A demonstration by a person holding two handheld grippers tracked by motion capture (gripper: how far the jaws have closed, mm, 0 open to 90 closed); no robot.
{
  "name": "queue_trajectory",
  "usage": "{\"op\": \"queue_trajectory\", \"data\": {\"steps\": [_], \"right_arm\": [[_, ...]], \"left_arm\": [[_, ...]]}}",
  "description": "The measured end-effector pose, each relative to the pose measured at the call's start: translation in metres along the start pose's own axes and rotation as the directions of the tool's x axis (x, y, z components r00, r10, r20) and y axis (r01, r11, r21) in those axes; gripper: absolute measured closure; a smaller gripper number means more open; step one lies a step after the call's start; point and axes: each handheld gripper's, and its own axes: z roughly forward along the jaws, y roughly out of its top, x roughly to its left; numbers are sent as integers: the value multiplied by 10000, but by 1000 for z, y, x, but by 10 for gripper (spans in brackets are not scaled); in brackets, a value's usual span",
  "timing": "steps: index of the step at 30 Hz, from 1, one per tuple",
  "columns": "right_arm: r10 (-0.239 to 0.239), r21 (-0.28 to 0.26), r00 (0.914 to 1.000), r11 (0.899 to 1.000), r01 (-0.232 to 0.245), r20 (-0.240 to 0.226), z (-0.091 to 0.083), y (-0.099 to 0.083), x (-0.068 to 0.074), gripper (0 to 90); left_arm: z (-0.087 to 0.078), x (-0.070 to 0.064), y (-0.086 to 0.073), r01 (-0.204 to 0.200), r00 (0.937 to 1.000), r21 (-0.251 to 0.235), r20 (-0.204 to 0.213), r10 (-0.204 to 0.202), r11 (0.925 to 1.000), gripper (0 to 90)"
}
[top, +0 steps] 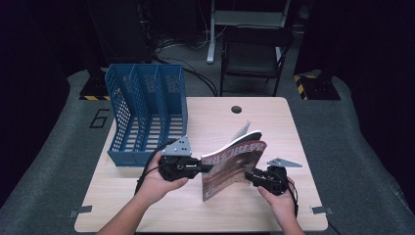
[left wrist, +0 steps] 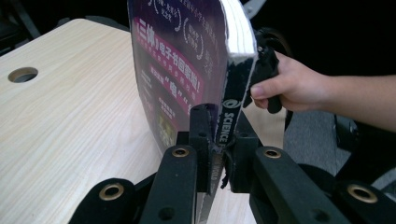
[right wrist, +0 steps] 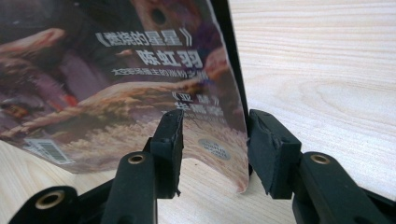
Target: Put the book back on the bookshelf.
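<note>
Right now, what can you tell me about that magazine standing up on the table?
The magazine is a thick, glossy paperback with a purple-and-brown cover bearing Chinese text, a barcode and "SCIENCE" on its dark spine. It stands upright on its edge on the wooden table, pages fanning slightly at the top. The left hand-held gripper pinches its spine end. The right hand-held gripper has its jaws either side of the cover's bottom edge, with gaps showing.

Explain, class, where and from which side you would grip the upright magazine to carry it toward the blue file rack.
Probably grip the spine. The magazine stands on edge, and its bound spine is the stiffest part, facing the left gripper, whose jaws already pinch it from that side. The opposite edge is loose cover that curls between the right gripper's still-parted jaws, so it would flex. The file rack stands behind to the left.
</note>
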Motion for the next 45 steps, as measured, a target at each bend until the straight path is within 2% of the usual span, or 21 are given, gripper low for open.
{"op": "queue_trajectory", "data": {"steps": [4, 8, 10, 15, 16, 19, 23, 30, 33, 34, 35, 40, 45], "right_arm": [[-30, -104, 10000, 9999, 30, -23, 1, 0, -1, 606], [144, -108, 9999, 9998, -145, -57, 2, 0, -1, 662], [218, -91, 9998, 9997, -218, -15, 3, 0, -1, 679], [78, -27, 9999, 10000, -79, -147, 7, 0, 4, 697], [-71, -71, 9998, 10000, 69, -201, 9, 0, 6, 696], [-137, 17, 9992, 9999, 137, -373, 12, 0, 13, 683], [-487, 10, 9973, 9988, 488, -543, 14, 0, 18, 665], [-279, 98, 9985, 9995, 284, -469, 14, 0, 18, 557], [-634, -223, 9959, 9978, 621, -638, 14, 1, 18, 509], [-688, -232, 9948, 9975, 672, -749, 14, 1, 20, 504], [-780, -197, 9947, 9968, 769, -672, 14, 1, 20, 505], [-696, -204, 9953, 9974, 684, -673, 13, 1, 19, 519], [-682, -215, 9951, 9975, 668, -710, 12, 1, 19, 518]], "left_arm": [[-1, -1, 0, -197, 9996, 70, -192, 198, 9998, 835], [-4, 1, 0, -243, 9995, 198, -204, 247, 9995, 835], [-5, 2, -1, -317, 9989, 210, -350, 324, 9993, 836], [-13, 6, -2, -422, 9971, 384, -619, 445, 9984, 837], [-15, 7, -2, -456, 9968, 426, -638, 482, 9981, 837], [-20, 10, -3, -440, 9970, 559, -604, 474, 9975, 837], [-26, 12, -6, -346, 9977, 824, -549, 392, 9960, 836], [-29, 10, -9, -190, 9982, 804, -552, 235, 9966, 831], [-28, 9, -8, -63, 9989, 796, -454, 100, 9968, 819], [-28, 9, -8, -21, 9991, 760, -432, 54, 9971, 810], [-29, 9, -6, 61, 9992, 691, -407, -33, 9976, 795], [-31, 9, 7, 184, 9980, 288, -617, -166, 9994, 726], [-26, 10, 18, 266, 9971, 574, -730, -224, 9980, 676]]}}
